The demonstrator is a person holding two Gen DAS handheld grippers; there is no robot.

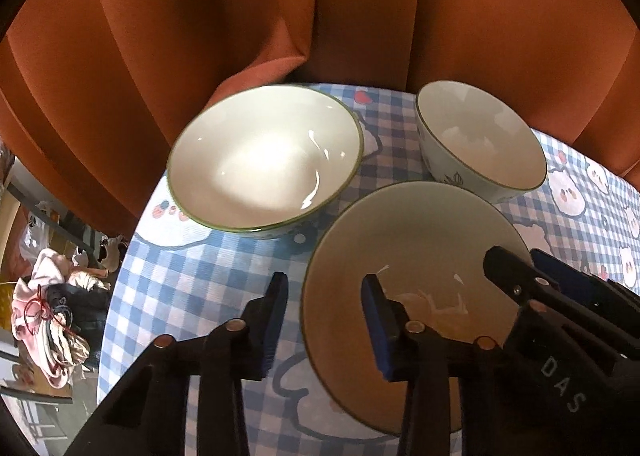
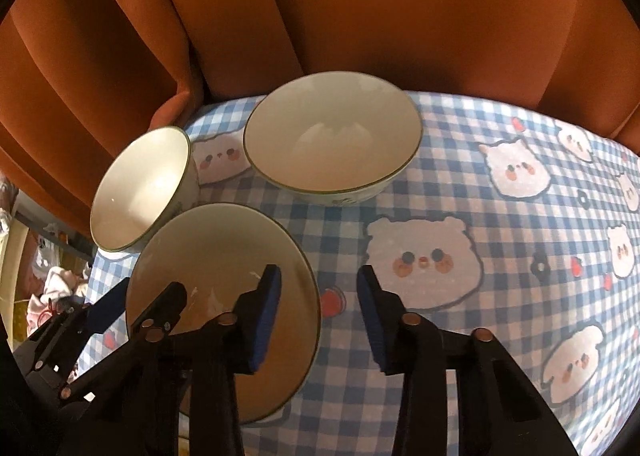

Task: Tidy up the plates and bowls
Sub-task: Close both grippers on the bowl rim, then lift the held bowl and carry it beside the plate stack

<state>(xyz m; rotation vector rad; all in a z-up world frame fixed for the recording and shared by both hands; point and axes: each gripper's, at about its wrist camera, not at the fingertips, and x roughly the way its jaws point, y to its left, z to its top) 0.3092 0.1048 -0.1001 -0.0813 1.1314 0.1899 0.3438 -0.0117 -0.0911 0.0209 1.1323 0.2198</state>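
Three bowls (image 1: pixel 264 160) on checked tablecloth (image 2: pixel 500 256)

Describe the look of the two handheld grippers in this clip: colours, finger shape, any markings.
Both are black plastic two-finger tools. The left gripper has angular linkage arms with round copper-coloured pivot pins, and each flat finger carries a blue ribbed pad. The right gripper is built the same way; in the left wrist view its body shows pale raised letters "DAS". No cables, hands or sleeves show.

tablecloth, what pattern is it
Blue and white check with cartoon animal faces on the tablecloth; clearest in the right wrist view.
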